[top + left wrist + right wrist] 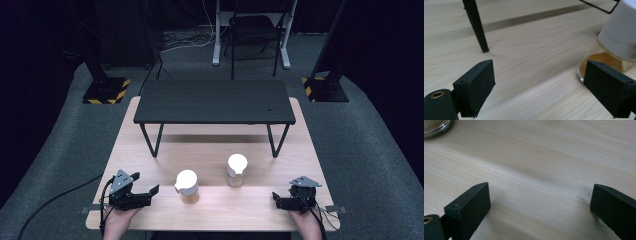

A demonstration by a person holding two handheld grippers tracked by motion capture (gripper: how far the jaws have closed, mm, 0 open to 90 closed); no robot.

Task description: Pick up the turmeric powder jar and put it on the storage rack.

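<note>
Work on the pale wooden table [210, 150] looks barely begun. Two clear glass jars with white spouted lids stand upright near the front edge, well apart from each other: the left jar [186, 186], holding an amber-brown filling, and the right jar [236, 170], a little farther back. Neither is held or touched.

At the left, the left gripper [146, 194] rests low on the table with its jaws spread wide, pointing toward the left jar. In the left gripper view this gripper [539, 87] has only bare wood between its black pads, while the jar [616, 42] sits just beyond the tip of one jaw, beside the gap and not in it. The right gripper [278, 199] lies near the front right corner, jaws likewise wide. In its own view the right gripper [539, 207] frames bare wood, with the rim of a glass base [435, 127] well off at the upper corner.

A low black bench-like shelf on thin metal legs [214, 101] stands farther back, bare on top.

Judging by this, the left jar is the likely first pickup; the reach, the closing of the jaws and any lifting or placing all remain to be done.
</note>
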